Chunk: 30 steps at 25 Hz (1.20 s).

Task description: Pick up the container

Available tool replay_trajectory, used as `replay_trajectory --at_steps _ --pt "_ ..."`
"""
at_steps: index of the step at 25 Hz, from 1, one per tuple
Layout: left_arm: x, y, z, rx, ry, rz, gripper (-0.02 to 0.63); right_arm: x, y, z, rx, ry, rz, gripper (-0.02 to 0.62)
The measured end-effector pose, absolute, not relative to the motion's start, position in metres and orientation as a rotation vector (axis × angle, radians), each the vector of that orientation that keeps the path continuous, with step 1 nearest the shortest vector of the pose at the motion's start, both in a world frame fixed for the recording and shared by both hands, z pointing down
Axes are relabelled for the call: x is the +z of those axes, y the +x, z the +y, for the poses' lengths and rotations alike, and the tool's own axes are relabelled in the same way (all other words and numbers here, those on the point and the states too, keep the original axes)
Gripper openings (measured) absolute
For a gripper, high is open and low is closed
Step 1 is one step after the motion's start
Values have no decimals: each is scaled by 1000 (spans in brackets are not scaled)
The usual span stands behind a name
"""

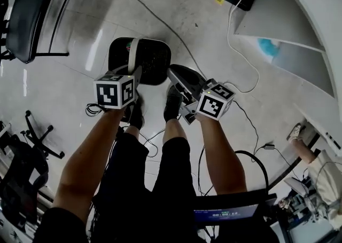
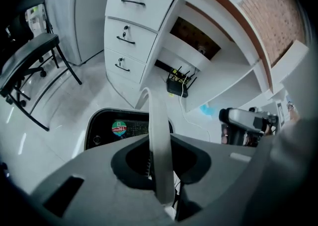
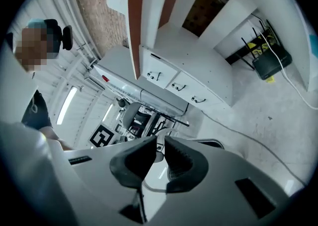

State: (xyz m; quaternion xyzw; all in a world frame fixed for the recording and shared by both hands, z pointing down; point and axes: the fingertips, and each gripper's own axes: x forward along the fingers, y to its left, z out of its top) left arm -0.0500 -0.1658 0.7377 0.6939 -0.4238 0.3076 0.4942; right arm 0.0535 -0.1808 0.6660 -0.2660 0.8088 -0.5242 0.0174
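My left gripper (image 1: 132,73) reaches to the pale handle (image 1: 133,49) that arches over the black container (image 1: 155,60), with the white tiled floor (image 1: 80,39) beneath it. My right gripper (image 1: 173,75) points at the container's right edge, just beside a dark rounded shape (image 1: 191,78) I cannot identify. Nearer me are my forearms (image 1: 91,151), black shorts (image 1: 133,172) and black shoes (image 1: 172,103). A grey cable (image 1: 160,20) crosses the floor, and a black chair (image 1: 26,17) stands at upper left.

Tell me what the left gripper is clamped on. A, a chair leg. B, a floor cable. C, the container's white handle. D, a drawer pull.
C: the left gripper view shows the white handle of the black container running up from it and squeezed between the pads of the left gripper.
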Motion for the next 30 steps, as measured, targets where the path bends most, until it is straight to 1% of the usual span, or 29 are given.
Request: replay_trajectory --at_steps 7,13,20,30 --pt "642 -71 -153 723 1633 -1102 72 575 34 -181 -1510 -842 2648 48" --pt "562 -85 -155 627 1665 -1128 72 498 21 -191 -1419 -883 2704 48" --pt "474 -96 -142 603 1710 -1114 72 403 23 -200 -1317 -902 2725 46" --pt "370 -107 -124 557 1738 -1120 72 287 24 -206 -1184 -941 2749 29"
